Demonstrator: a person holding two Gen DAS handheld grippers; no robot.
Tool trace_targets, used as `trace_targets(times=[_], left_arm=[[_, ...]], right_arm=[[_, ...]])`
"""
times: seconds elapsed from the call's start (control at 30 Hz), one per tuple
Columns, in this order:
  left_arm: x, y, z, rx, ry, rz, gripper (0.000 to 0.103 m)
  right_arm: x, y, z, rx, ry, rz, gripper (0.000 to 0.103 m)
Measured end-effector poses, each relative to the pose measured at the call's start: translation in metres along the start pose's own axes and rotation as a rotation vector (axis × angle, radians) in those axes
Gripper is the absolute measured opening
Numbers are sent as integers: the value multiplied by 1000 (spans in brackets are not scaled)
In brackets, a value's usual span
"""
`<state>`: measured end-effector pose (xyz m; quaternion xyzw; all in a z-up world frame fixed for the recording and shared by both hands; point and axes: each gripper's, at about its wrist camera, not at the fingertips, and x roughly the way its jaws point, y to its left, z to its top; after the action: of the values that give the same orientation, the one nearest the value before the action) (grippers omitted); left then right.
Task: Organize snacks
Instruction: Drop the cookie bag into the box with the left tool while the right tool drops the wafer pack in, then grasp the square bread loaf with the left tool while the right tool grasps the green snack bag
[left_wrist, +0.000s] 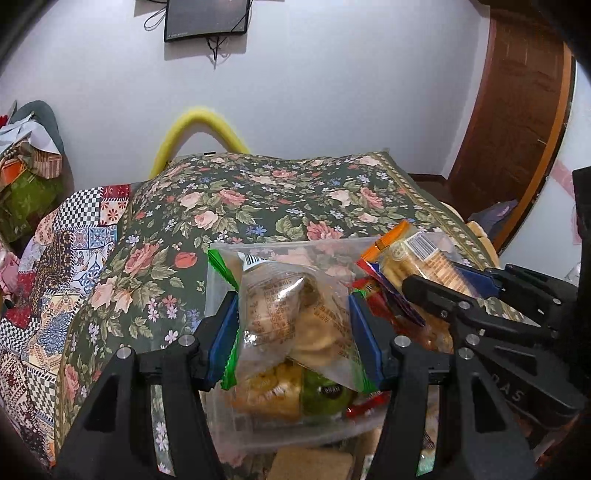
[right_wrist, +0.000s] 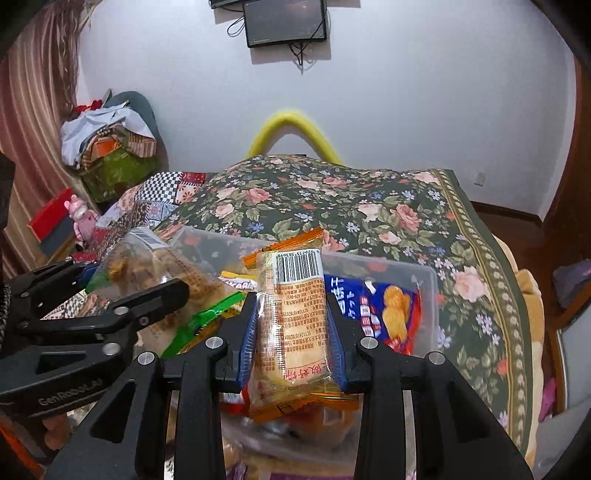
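Left tool (left_wrist: 293, 325), left wrist view: its blue pads (left_wrist: 223, 332) are pinched on a clear green-edged cookie packet (left_wrist: 295, 317), held above a clear plastic bin (left_wrist: 221, 280) that rests on a floral bedspread (left_wrist: 258, 199). Inside the bin, below the packet, lie a yellow snack pack (left_wrist: 269, 395) and a green one (left_wrist: 325, 398). To the right, the right tool (left_wrist: 448, 282) reaches in from the side and grips an orange-edged biscuit packet (left_wrist: 413, 258) over the bin's right part. Right wrist view: the right tool (right_wrist: 291, 328) is clamped on the orange-edged biscuit packet (right_wrist: 291, 325), which stands upright between the pads with its barcode at the far end, over the clear plastic bin (right_wrist: 424, 280). A blue and red snack bag (right_wrist: 384, 314) lies in the bin just right of the tool. At left, the left tool (right_wrist: 144, 284) holds the green-edged cookie packet (right_wrist: 159, 273) above the bin's left side. A dark monitor (right_wrist: 284, 22) hangs on the far wall.
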<state>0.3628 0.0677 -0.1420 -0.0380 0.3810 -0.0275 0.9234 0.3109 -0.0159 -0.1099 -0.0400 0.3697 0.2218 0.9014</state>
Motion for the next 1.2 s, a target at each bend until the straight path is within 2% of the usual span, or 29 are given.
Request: trace_targets(times=[0.2,0.37,0.5,0.63,0.77,0.93,1.2], left_arm=[[16,6,0,-23,40,-11,59],[13,7,-2,-27,34,-7,60],[0,5,-2,-19,20,-5,61],[-23,5,-3,-13,-3,-11,61],[-46,7,-7,-3,-25,-6,65],[-69,9,-25,28,-19,16,68],[-76,14,-74,61,79,17,68]], right_arm=[[15,-2,2,-8,28,13,32],[18,-4,-2,-9,54,18,32],[9,-3,-4,-16,51,18,34],[-11,-4,-3,-9,23,23,40],[-35,-3,-4,-13,-13,19,44],[-63,-2,-17,-12,-37,17,50],[-78,-2,-54,8,1,16,59]])
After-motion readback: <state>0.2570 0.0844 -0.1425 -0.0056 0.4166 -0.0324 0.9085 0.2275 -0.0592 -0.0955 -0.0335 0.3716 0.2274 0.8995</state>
